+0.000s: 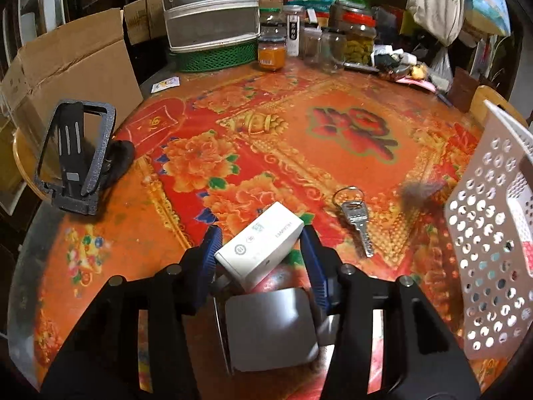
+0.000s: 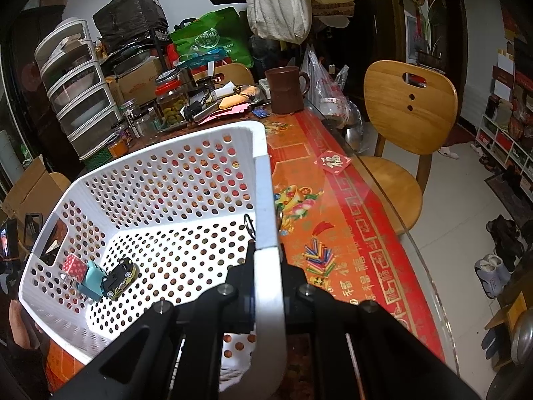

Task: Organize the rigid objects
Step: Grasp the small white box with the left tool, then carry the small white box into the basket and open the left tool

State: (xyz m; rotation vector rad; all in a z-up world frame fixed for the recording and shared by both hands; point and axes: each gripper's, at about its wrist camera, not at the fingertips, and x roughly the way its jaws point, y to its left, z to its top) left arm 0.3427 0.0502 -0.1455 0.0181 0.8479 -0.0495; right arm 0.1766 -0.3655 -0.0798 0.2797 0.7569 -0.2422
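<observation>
In the left wrist view my left gripper (image 1: 261, 243) has its blue fingers on both sides of a small white box (image 1: 260, 243) lying on the red and orange tablecloth; the jaws stand open around it, with gaps at both sides. A set of keys (image 1: 356, 215) lies just right of it. The white perforated basket (image 1: 493, 233) is tilted at the right edge. In the right wrist view my right gripper (image 2: 266, 250) is shut on the basket's rim (image 2: 266, 200). Inside the basket lie a toy car (image 2: 120, 276), a light blue item (image 2: 91, 276) and a red dotted cube (image 2: 74, 265).
A black phone stand (image 1: 75, 153) sits at the table's left edge. Jars (image 1: 358, 38), a stacked food cover (image 1: 211, 10) and a green basket crowd the far side. A brown mug (image 2: 286, 90) and wooden chair (image 2: 408, 106) stand at right; the glass table edge (image 2: 416, 250) runs there.
</observation>
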